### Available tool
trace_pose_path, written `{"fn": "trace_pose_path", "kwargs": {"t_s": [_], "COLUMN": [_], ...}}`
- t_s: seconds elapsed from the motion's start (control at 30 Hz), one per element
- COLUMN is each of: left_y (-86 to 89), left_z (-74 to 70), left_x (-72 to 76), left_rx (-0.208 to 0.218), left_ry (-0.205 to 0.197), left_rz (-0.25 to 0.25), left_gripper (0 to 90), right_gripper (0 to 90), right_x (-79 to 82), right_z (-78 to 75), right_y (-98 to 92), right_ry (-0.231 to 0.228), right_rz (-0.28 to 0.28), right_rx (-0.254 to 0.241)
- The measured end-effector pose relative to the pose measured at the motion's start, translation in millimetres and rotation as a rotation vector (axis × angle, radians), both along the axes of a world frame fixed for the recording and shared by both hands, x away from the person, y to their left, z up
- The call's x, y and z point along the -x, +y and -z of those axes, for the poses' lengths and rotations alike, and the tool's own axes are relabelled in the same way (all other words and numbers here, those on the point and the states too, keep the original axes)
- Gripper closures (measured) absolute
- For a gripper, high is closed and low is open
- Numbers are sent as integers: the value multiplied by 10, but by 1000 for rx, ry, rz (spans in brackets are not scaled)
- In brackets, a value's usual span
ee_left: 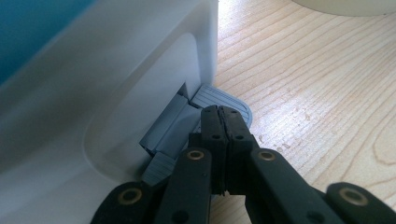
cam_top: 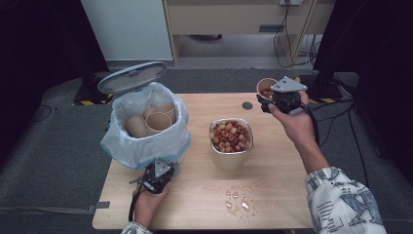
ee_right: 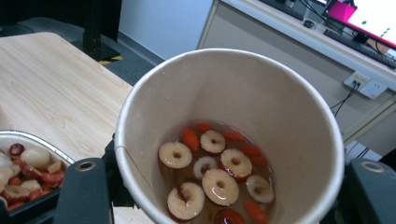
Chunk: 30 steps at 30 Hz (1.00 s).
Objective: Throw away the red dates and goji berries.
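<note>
Left gripper (ee_left: 224,122) on the bin's pedal (ee_left: 219,100)

The black jaws were closed together, tips pressing, it seemed, on the grey ribbed pedal at the white bin (ee_left: 116,93) base; wooden table (ee_left: 317,84) beside it.

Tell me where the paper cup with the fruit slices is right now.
The paper cup is at the table's far right in the high view, held in the right tool, beyond the metal bowl of fruit.

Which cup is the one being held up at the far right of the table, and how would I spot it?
Start at the wooden table and find the metal tub of fruit slices in its middle. Beyond it to the right, the right gripper holds a paper cup. Unlike the cups in the bin, it stands upright, holding liquid and sliced fruit.
</note>
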State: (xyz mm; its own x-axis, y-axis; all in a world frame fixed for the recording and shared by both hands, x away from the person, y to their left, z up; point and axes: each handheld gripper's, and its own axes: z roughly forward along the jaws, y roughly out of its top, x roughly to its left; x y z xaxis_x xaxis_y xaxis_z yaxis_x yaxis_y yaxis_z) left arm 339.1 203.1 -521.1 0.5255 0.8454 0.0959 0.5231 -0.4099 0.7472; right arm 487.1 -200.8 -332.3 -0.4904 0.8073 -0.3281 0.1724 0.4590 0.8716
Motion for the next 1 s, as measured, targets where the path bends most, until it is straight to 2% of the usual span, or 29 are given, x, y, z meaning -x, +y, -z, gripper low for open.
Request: {"fn": "trace_pose_path", "kwargs": {"t_s": [0.13,0.33,0.53,1.0], "left_y": [1,0,-2,1], "left_z": [-1,-1,-1,-3], "left_x": [-1,0,0,0], "left_rx": [-3,-3,-5,-3], "left_ry": [-2,-2,-2,0], "left_rz": [2,1,1,1], "left_gripper": [883,883,883,883], "right_gripper": [319,320,321,322], "right_x": [18,17,45,33], "right_z": [-61,-165,-209,-234], "right_y": [60,67,163,268], "right_ry": [-28,-61,-99,-133], "right_rz": [-30,-32,-81,-114], "right_rx": [33,53,116,176]}}
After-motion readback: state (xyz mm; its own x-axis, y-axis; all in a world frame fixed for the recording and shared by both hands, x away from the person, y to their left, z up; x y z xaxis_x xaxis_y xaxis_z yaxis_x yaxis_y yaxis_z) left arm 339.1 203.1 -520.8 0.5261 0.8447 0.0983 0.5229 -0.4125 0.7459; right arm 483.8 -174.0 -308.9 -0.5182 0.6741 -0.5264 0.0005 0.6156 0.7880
